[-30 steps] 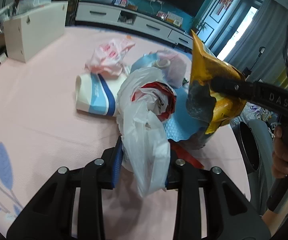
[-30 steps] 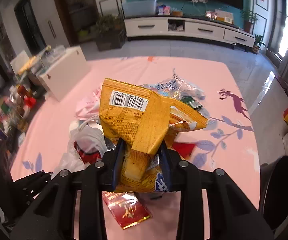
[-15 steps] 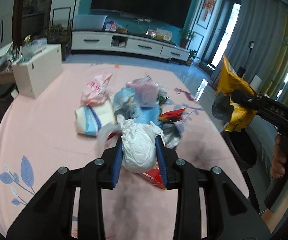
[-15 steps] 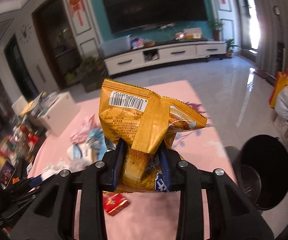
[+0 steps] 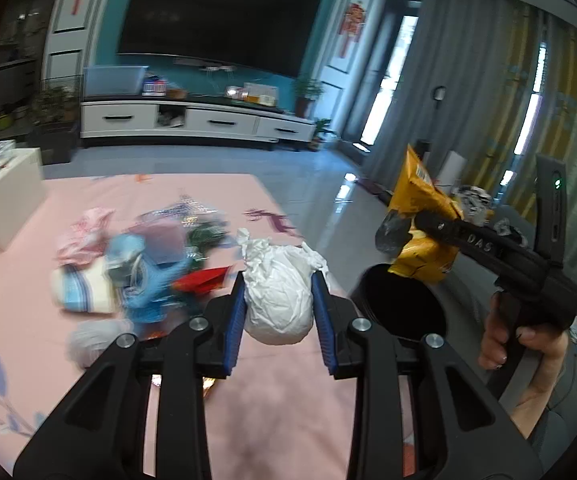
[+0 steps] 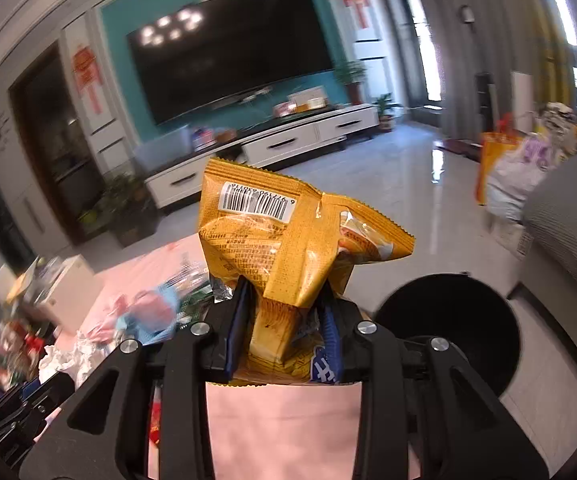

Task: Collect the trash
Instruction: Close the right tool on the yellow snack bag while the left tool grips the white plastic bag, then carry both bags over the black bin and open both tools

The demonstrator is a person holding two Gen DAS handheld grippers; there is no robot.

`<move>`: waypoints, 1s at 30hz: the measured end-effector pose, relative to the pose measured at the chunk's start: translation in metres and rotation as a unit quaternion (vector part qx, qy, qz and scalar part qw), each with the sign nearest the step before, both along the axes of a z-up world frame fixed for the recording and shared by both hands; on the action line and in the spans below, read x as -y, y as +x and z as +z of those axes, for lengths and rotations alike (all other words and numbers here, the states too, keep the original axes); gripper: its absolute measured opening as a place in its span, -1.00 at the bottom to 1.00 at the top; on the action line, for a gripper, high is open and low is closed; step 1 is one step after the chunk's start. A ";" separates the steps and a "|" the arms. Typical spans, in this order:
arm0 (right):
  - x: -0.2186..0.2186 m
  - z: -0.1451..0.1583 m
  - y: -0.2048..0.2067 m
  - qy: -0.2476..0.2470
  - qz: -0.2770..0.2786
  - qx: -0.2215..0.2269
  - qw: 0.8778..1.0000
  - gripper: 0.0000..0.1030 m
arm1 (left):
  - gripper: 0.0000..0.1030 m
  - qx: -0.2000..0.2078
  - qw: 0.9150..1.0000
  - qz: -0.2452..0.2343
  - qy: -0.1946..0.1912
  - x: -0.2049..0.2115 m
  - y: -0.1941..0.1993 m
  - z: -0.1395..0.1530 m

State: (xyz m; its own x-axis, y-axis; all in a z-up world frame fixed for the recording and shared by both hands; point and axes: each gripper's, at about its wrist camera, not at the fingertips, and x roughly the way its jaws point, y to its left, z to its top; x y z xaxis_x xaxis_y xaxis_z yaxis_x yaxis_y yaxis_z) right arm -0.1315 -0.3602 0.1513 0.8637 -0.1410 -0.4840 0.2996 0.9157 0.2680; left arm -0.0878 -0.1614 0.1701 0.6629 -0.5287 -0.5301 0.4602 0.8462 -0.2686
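Holding, left: my left gripper pinches a white crumpled bag between its blue pads; the bundle bulges above and below the pads, its knotted ears sticking up past the fingertips.
Holding, right: my right gripper is clamped on a yellow snack packet; the packet stands upright out of the jaws, barcode end on top, its lower end tucked down between the pads.
Right gripper seen from the left: the same yellow snack packet sits at the tip of my right gripper, with my right hand wrapped on the handle below it.
Bin: a black trash bin stands on the floor beside the table edge, mouth open upward; in the left view the bin lies directly under the packet, and just to the right of the white bag.
Table: a pink tablecloth with leaf prints lies under both grippers.
Left-behind trash: a blurred trash pile of blue, pink, red and striped wrappers lies on the cloth, left of the white bag and beyond my left fingers.
Other clutter: a white box stands at the far left edge of the table.
Room: a dark television hangs on a teal wall above a white cabinet.
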 end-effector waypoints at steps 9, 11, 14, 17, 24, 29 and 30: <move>0.081 -0.025 -0.035 0.046 -0.103 -0.014 0.993 -0.34 | -0.37 -0.028 0.994 -0.098 -0.047 0.090 0.012 -0.006; 0.097 -0.035 -0.041 0.062 -0.129 -0.021 0.989 -0.34 | -0.37 -0.049 0.988 -0.127 -0.067 0.105 0.018 -0.013; 0.118 -0.050 -0.050 0.087 -0.152 -0.032 0.984 -0.33 | -0.37 -0.098 0.975 -0.171 -0.102 0.131 0.033 -0.032; 0.132 -0.066 -0.054 0.099 -0.174 -0.051 0.978 -0.32 | -0.37 -0.118 0.972 -0.185 -0.090 0.162 0.042 -0.052; 0.161 -0.099 -0.046 0.143 -0.205 -0.084 0.965 -0.31 | -0.36 -0.156 0.966 -0.204 -0.040 0.221 0.050 -0.102; 0.165 -0.113 -0.036 0.150 -0.201 -0.104 0.963 -0.31 | -0.34 -0.169 0.964 -0.204 -0.023 0.239 0.053 -0.120; 0.165 -0.114 -0.033 0.147 -0.200 -0.109 0.963 -0.31 | -0.33 -0.169 0.964 -0.204 -0.018 0.242 0.054 -0.123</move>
